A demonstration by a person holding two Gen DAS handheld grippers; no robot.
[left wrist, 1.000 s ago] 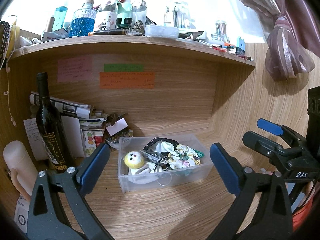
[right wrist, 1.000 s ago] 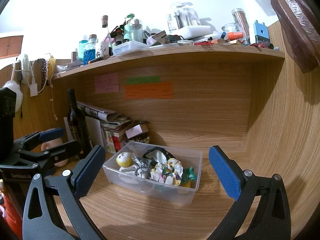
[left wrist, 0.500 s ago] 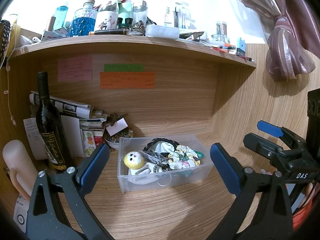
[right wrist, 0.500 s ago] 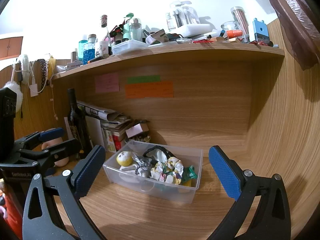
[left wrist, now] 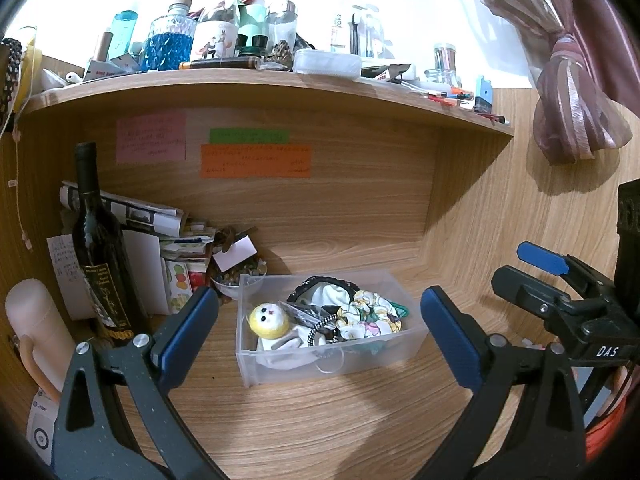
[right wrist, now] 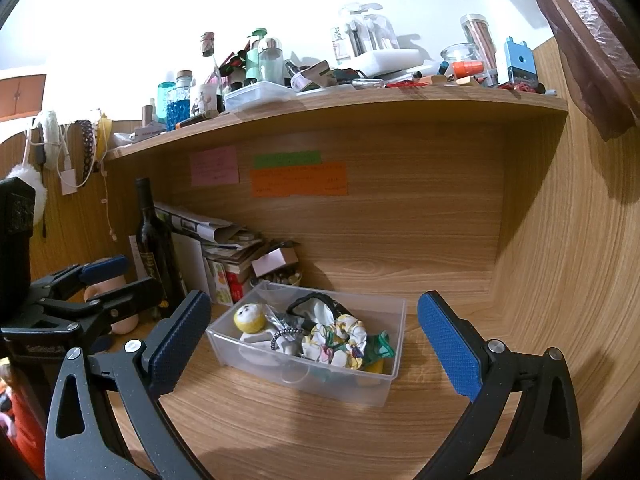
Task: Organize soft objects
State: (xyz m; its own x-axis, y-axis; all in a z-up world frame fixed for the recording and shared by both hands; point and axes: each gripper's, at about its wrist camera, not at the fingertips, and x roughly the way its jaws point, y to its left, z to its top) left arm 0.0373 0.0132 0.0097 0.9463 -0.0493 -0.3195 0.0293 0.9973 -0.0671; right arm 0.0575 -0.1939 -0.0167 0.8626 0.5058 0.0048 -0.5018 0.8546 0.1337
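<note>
A clear plastic bin (left wrist: 384,356) (right wrist: 360,390) stands on the wooden desk under the shelf. It holds a yellow plush ball with a face (left wrist: 269,320) (right wrist: 249,317), a flowered fabric scrunchie (left wrist: 370,318) (right wrist: 340,340), white cloth with a black band (left wrist: 326,294) (right wrist: 320,308) and a beaded hair tie. My left gripper (left wrist: 318,334) is open and empty, held back from the bin. My right gripper (right wrist: 312,340) is open and empty, also short of the bin. Each gripper shows at the edge of the other's view.
A dark wine bottle (left wrist: 100,248) (right wrist: 154,248) stands left of the bin, beside stacked papers and boxes (left wrist: 168,240) and a small bowl of pebbles (left wrist: 236,276). A pale mug-like object (left wrist: 34,328) is at far left. The shelf above (left wrist: 260,80) is crowded with bottles.
</note>
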